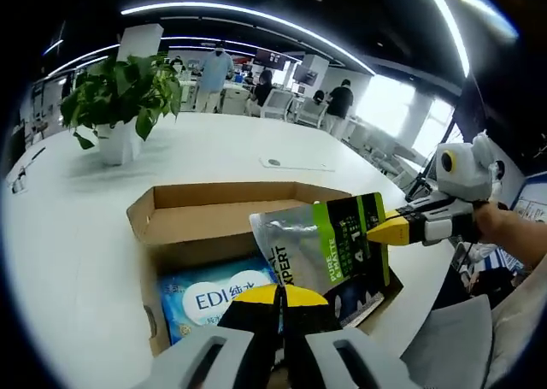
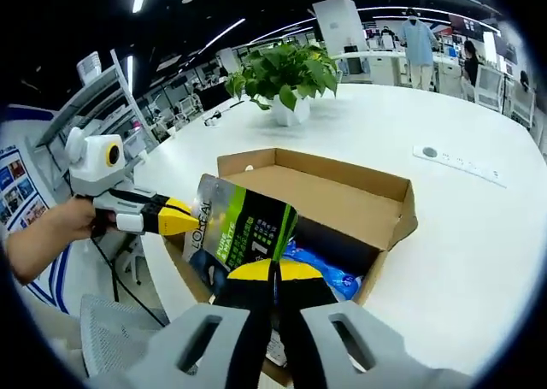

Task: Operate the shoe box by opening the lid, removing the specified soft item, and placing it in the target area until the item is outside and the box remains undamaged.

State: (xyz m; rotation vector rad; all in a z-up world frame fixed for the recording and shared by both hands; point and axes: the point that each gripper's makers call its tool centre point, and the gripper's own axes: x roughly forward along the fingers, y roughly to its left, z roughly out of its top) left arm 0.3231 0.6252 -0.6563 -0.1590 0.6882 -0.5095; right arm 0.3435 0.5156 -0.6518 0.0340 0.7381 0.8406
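Pinching a silver, green and black foil pouch (image 1: 329, 252) from two sides: the right hand-held gripper (image 1: 386, 229), coming in from the side in the left gripper view, clamping its yellow-tipped jaws on one edge of the pouch, and the left hand-held gripper (image 1: 278, 293) closing its jaws, pressed together, on the pouch's lower edge. Holding the pouch roughly upright, partly lifted above the open interior of a brown cardboard shoe box (image 1: 214, 197), its lower end still down near the box's front wall. Sitting on a broad white table (image 1: 77, 235), the box standing with its lid flap folded back and open. Lying flat inside the box, a blue and white soft packet printed with "EDI" (image 1: 214, 299), partly hidden behind the pouch and the jaws. Standing well beyond the box on the table, a leafy green plant in a white pot (image 1: 124, 90). Gripping the left tool's handle in the right gripper view, a person's hand (image 2: 64, 222).
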